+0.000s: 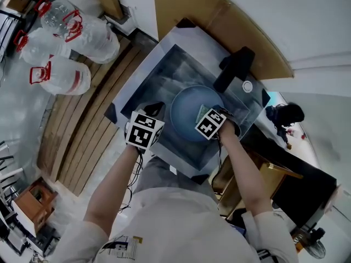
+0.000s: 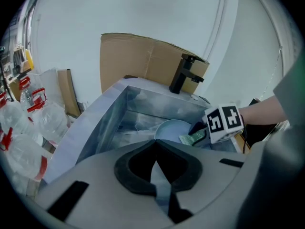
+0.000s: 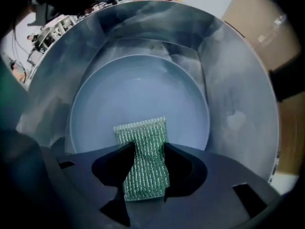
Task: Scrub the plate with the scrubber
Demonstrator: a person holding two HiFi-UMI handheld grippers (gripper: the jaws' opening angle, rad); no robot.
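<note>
A round pale-blue plate [image 1: 186,114] [image 3: 143,94] [image 2: 171,127] lies in the steel sink [image 1: 164,73]. A green woven scrubber [image 3: 141,130] [image 1: 202,112] [image 2: 190,139] is pinched between the pads of my right gripper [image 3: 145,151] [image 1: 205,117]. Its free end lies over the plate's near part. My left gripper [image 1: 155,110] [image 2: 155,149] hovers at the sink's left side, apart from the plate. Its jaws are closed tip to tip and I see nothing in them.
A black faucet [image 1: 233,67] [image 2: 183,75] stands on the sink's far rim, with cardboard [image 1: 219,21] against the wall behind it. Large clear water jugs [image 1: 66,75] with red handles sit on the floor to the left. The sink walls [image 3: 238,104] closely surround the plate.
</note>
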